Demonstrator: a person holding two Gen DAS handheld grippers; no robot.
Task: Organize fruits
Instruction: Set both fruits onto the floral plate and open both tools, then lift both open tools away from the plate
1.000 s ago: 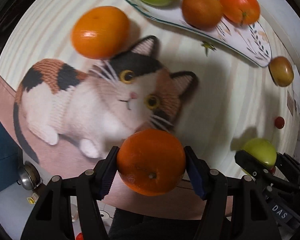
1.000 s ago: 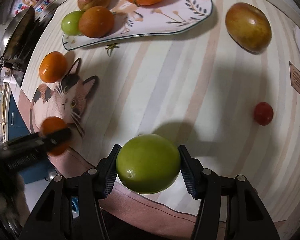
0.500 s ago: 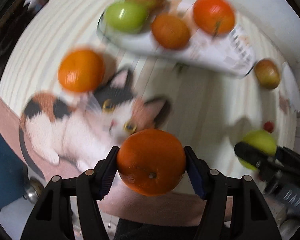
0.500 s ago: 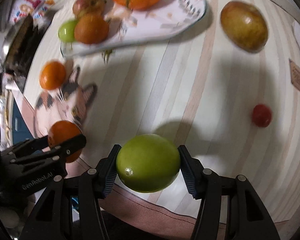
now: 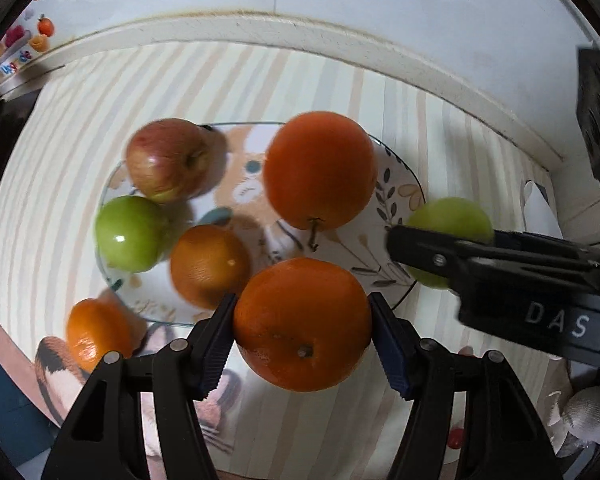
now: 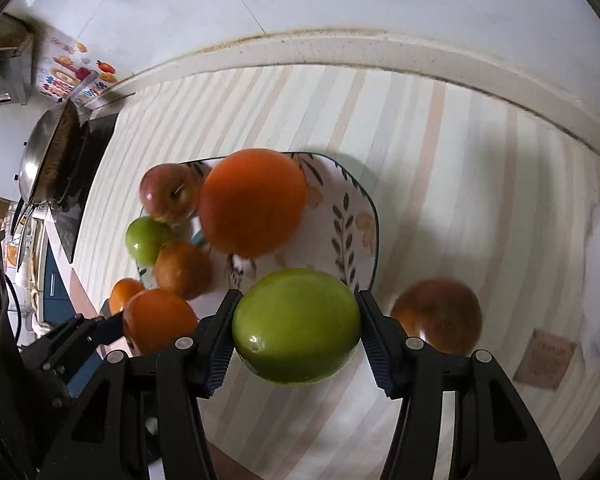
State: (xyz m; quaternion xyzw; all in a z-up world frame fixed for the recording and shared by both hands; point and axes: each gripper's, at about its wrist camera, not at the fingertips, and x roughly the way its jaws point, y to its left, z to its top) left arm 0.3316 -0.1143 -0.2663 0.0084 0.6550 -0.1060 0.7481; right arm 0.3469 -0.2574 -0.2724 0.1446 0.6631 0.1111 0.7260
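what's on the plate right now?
On the plate: a red apple, a green apple, a small orange and a large orange fruit. The held orange hides its near rim.

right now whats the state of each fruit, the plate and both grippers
left gripper: shut on orange, held above plate edge
right gripper: shut on green apple, held in the air
plate: on counter, four fruits on it
big orange fruit: on plate
red apple: on plate
small green apple: on plate
small orange: off plate, on cat mat
brownish fruit: off plate, on counter
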